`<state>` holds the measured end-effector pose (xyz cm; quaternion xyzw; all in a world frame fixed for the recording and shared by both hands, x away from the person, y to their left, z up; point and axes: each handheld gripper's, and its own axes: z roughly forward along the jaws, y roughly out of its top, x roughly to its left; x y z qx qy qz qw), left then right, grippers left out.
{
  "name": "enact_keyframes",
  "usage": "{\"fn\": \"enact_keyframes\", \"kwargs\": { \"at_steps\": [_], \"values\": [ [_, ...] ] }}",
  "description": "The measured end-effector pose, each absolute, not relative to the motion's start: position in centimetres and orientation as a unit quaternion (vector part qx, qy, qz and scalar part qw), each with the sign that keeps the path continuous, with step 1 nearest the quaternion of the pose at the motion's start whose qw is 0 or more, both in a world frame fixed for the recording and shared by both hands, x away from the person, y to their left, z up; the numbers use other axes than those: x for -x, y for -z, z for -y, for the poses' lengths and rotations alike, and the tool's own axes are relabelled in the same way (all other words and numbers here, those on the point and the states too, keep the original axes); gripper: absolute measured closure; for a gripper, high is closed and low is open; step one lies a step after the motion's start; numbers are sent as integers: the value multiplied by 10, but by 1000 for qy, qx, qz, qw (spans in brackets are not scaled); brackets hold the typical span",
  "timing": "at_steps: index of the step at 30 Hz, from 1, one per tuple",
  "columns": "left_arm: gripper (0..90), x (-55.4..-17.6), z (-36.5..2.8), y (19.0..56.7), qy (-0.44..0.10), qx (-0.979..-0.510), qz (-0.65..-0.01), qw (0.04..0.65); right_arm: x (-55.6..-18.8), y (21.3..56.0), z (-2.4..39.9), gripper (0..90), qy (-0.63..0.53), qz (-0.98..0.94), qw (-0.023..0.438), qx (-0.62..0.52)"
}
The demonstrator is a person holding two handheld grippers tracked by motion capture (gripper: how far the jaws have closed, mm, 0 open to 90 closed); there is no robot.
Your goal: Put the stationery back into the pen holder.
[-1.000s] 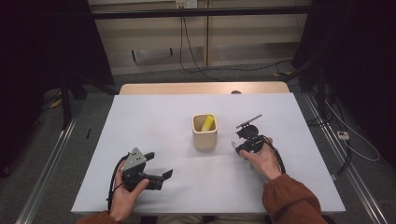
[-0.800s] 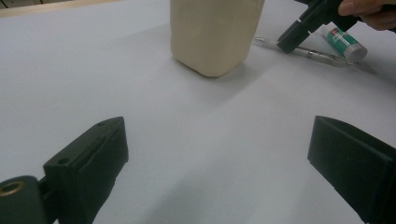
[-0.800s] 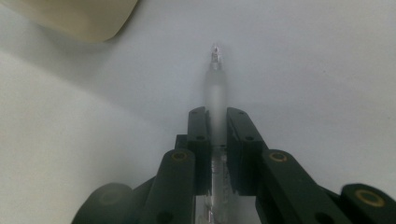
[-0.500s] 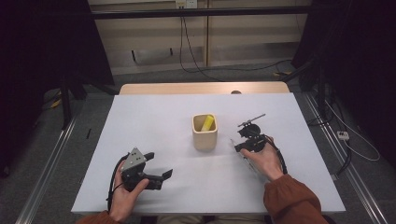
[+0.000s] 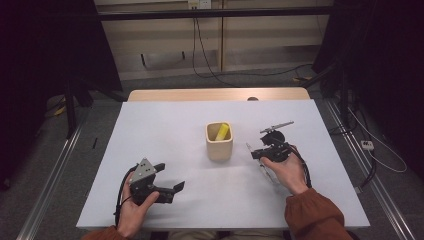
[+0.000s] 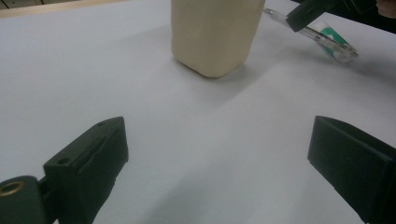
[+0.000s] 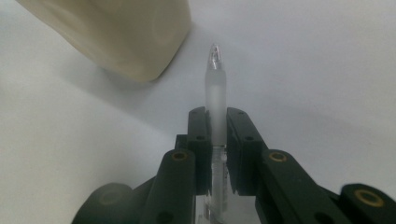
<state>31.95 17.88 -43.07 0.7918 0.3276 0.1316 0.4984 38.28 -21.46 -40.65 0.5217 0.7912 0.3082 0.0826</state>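
Pen | clamped between right gripper jaws | tip protruding forward

The right gripper clamps a clear pen — tip forward, near the cream cup — over the white table.

This looks like a lab or test room set up for recording. A plain white table stands on grey carpet between metal floor rails, with black curtains at both sides and loose cables trailing along the wall behind.
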Motion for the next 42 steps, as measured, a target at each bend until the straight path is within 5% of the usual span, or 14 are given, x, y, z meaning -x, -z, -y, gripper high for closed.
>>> {"fn": "enact_keyframes", "kwargs": {
  "at_steps": [42],
  "values": [
    [49, -319, -180, 431, -133, -790, -329, 500, -362, 375, 222, 811, -484, -731, 188, -443]
  ]
}}
